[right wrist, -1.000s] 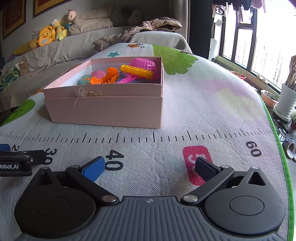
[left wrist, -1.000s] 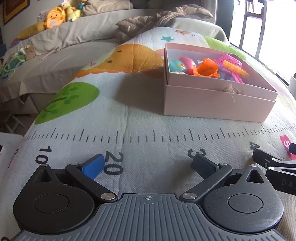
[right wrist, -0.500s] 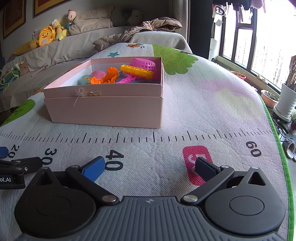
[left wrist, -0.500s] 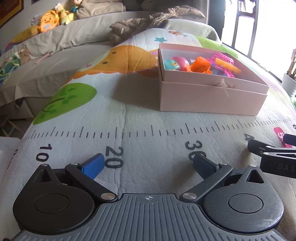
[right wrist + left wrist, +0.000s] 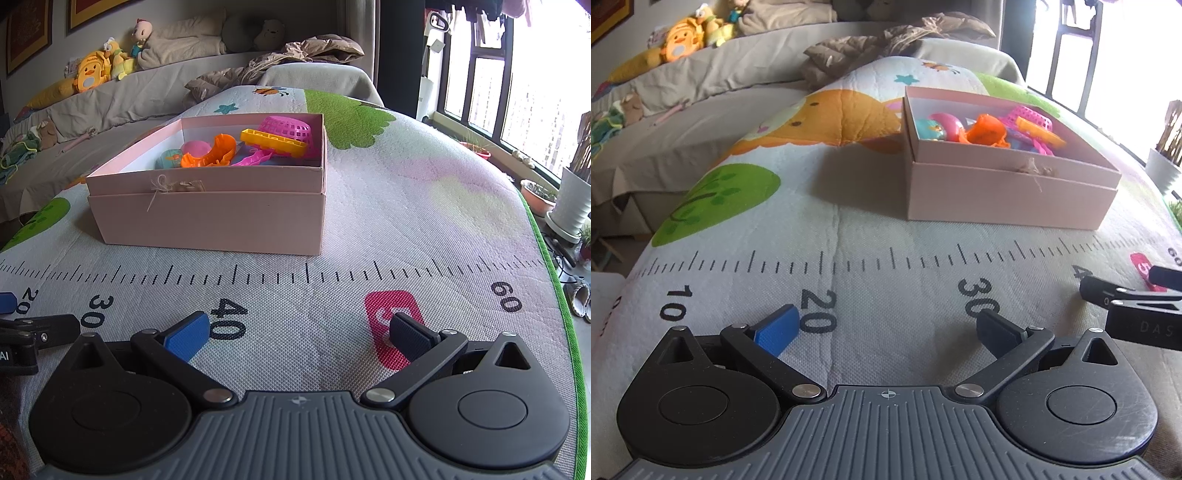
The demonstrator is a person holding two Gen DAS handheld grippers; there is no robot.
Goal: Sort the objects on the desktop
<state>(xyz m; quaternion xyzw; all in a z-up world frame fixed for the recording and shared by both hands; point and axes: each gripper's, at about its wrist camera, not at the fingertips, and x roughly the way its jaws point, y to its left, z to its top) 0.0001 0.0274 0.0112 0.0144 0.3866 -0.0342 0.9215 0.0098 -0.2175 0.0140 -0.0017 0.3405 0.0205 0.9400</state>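
**Pink box of toys on the ruler mat, both grippers empty**

The pink box [image 5: 207, 218] sits on the play mat [image 5: 424, 206] just beyond the printed ruler line, its wall rim stepped over a lower section and a small twine bow [image 5: 162, 186] tied at the front. Inside lie plastic toys, crowded toward the far end: an orange scoop-shaped piece [image 5: 212, 153], a pink mesh basket [image 5: 290, 131] tipped on its side, a yellow slotted bar [image 5: 273, 142] leaning against the basket, a pink round toy [image 5: 195, 147], a teal one [image 5: 170, 158], and a magenta handle-like piece [image 5: 253, 158]. From the left wrist view the same box [image 5: 1008, 199] stands to the right of centre, with the orange piece [image 5: 986, 134] showing above the rim.

The left gripper [image 5: 886, 328] hovers low over the mat between the numbers 20 and 30, fingers spread wide with nothing between them. The right gripper [image 5: 297, 334] is likewise released and empty, between the 40 and a pink number patch [image 5: 393, 314].

The mat carries cartoon prints: green trees, an orange animal, a star. Behind it runs a grey-covered sofa [image 5: 110, 99] with plush toys [image 5: 92, 75] and a crumpled brown jacket [image 5: 280, 55]. Bright windows [image 5: 517, 74] and potted plants [image 5: 572, 199] fill the right side.
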